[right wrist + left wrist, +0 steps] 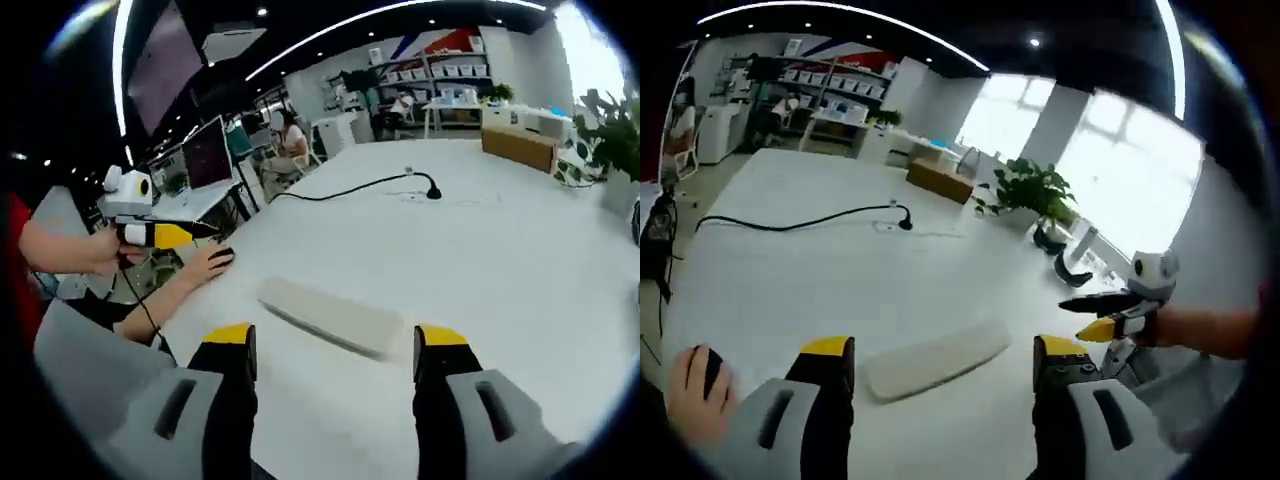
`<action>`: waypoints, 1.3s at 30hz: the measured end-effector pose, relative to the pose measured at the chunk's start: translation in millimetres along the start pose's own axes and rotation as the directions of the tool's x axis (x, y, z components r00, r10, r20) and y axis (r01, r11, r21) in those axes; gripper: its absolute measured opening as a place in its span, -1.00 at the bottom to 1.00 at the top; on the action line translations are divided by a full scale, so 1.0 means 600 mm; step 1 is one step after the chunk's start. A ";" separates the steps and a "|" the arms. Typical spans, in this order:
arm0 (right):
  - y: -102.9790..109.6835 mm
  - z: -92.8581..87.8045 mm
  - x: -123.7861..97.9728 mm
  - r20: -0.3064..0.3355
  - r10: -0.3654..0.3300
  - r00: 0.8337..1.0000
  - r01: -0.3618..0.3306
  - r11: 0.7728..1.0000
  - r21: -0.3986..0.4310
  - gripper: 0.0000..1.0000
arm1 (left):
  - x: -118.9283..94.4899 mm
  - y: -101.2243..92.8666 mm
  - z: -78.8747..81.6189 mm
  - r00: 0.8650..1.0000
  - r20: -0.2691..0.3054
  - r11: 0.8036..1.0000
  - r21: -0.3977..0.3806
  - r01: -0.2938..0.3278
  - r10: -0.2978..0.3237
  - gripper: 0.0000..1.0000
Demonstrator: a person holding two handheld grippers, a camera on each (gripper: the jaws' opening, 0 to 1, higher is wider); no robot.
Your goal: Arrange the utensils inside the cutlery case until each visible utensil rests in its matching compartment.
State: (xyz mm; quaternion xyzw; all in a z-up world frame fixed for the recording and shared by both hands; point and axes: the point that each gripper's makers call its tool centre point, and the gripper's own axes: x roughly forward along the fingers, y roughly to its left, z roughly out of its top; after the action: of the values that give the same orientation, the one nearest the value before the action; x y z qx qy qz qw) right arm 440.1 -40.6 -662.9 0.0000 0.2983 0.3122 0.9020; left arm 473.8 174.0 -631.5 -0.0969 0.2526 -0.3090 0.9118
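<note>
White worktop [790,290] stretches through an open office, carrying a closed, pale oblong cutlery case [937,358] just ahead of both grippers, with a black cable [790,222] well beyond. Left gripper [940,362] and right gripper [335,345] both hover with jaws apart, holding nothing. No utensils are visible yet; the smooth case could skid sideways if one jaw pushes it unbraced.

White table [790,290] with closed case [936,358], cable [800,222]
</note>
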 end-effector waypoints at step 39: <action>0.205 0.089 -0.321 0.456 -0.154 0.876 0.214 0.974 -0.082 0.96 | -0.393 -0.159 0.041 0.947 0.322 0.970 0.229 -0.076 -0.002 0.98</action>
State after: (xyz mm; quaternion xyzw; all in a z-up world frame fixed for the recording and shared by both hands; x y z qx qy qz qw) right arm 278.7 -39.9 -492.3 -0.0151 0.0610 0.2353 0.9699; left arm 276.8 243.2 -484.3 -0.0306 0.0641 -0.2997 0.9514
